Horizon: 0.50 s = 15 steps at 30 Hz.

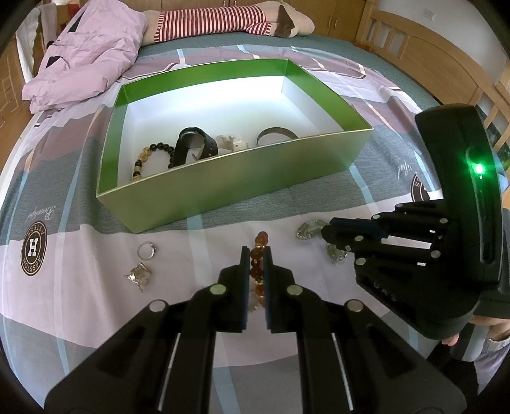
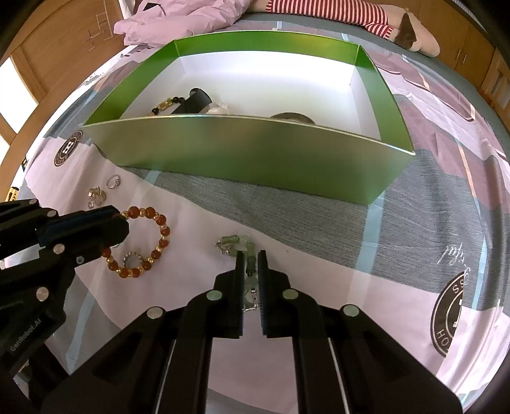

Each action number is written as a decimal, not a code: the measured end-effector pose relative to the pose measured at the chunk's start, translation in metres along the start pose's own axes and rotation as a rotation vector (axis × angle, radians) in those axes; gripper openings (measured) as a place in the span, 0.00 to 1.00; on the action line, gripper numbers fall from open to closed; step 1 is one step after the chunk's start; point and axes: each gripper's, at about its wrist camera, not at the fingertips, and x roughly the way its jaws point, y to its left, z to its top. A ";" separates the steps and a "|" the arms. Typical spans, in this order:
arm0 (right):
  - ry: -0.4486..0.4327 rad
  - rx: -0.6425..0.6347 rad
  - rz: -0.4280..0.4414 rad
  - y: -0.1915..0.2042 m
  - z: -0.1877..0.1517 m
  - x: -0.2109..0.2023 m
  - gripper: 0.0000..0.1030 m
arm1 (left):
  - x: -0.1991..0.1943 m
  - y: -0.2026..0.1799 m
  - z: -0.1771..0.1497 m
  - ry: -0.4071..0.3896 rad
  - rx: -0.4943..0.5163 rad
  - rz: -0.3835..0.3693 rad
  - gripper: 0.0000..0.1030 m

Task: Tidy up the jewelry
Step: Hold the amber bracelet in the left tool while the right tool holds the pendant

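A green box (image 1: 242, 178) (image 2: 255, 153) stands on the bed, holding a black watch (image 1: 194, 145), a black-and-gold bead bracelet (image 1: 149, 156), a metal bangle (image 1: 276, 135) and a pale piece. My left gripper (image 1: 256, 251) is shut on an amber bead bracelet (image 1: 258, 254) (image 2: 159, 235) lying on the sheet in front of the box. My right gripper (image 2: 248, 254) is shut on a pale green bead bracelet (image 2: 242, 246) (image 1: 307, 229) to its right. A silver ring (image 1: 146, 250) and a silver pendant (image 1: 138, 275) lie to the left.
A small toothed silver ring (image 2: 131, 258) lies inside the amber bracelet's loop. A lilac quilt (image 1: 86, 54) and a striped plush toy (image 1: 223, 19) lie at the far end of the bed. Wooden furniture surrounds the bed.
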 end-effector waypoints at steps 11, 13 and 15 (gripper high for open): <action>0.002 0.001 -0.004 0.000 0.001 0.000 0.07 | 0.000 -0.001 0.000 0.003 0.009 0.000 0.07; 0.004 0.001 -0.003 0.000 0.001 0.000 0.07 | 0.001 -0.001 -0.001 0.004 0.012 0.000 0.07; 0.003 0.001 -0.003 0.000 0.001 0.000 0.07 | 0.001 -0.001 -0.001 0.003 0.010 0.003 0.07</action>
